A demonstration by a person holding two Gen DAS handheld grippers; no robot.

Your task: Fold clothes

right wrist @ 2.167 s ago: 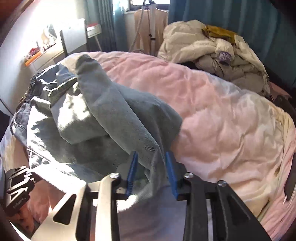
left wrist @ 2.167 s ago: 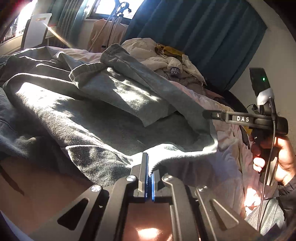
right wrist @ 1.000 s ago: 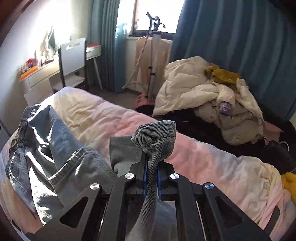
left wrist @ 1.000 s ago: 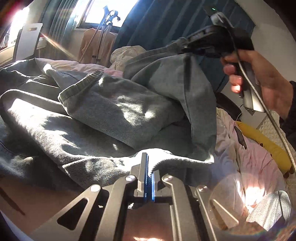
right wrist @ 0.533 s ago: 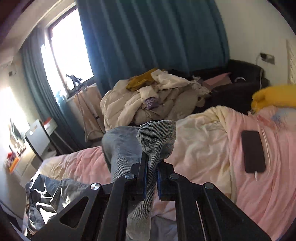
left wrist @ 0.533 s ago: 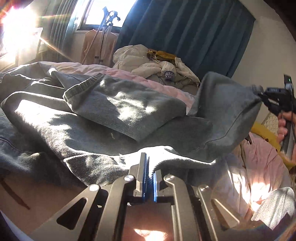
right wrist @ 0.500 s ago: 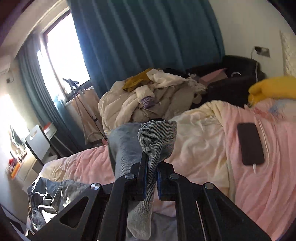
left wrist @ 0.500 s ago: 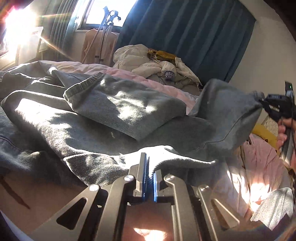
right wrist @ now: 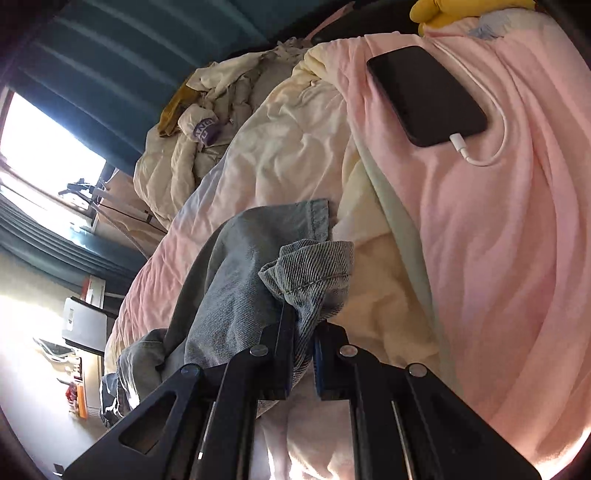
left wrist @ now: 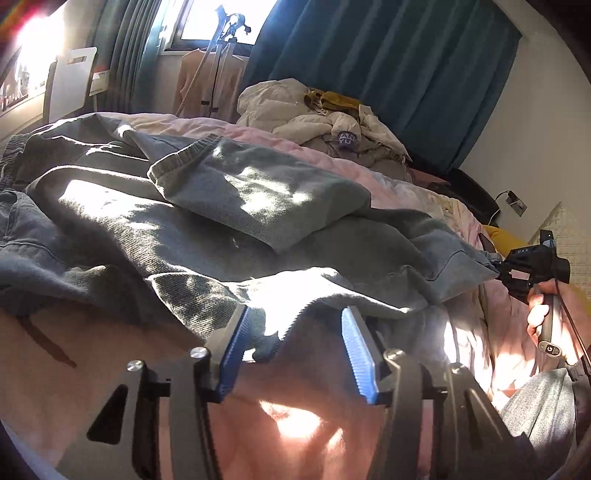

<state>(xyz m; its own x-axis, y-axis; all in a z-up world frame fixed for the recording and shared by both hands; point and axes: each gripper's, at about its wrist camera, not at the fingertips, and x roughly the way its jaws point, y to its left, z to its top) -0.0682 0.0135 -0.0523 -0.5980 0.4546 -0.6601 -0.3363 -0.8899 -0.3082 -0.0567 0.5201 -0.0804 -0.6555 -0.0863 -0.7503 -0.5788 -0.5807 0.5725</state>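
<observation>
Grey-blue jeans [left wrist: 192,229] lie spread and partly folded over a pink-covered bed [left wrist: 266,136]. My left gripper [left wrist: 295,350] is open, its blue pads either side of a jeans edge that rests loose between them. My right gripper [right wrist: 301,332] is shut on the hem of a jeans leg [right wrist: 314,266] and holds it stretched out low over the bed. It also shows in the left wrist view [left wrist: 496,266] at the far right, with the hand holding it.
A black phone [right wrist: 428,96] on a white charging cable lies on the pink blanket [right wrist: 517,258]. A heap of cream bedding and clothes [left wrist: 317,114] sits at the far end, before blue curtains. A yellow cushion [right wrist: 461,11] lies at the head.
My left gripper has opened and let go of the jeans edge. My right gripper has carried the leg hem out to the right and down toward the bed, rolling as it went.
</observation>
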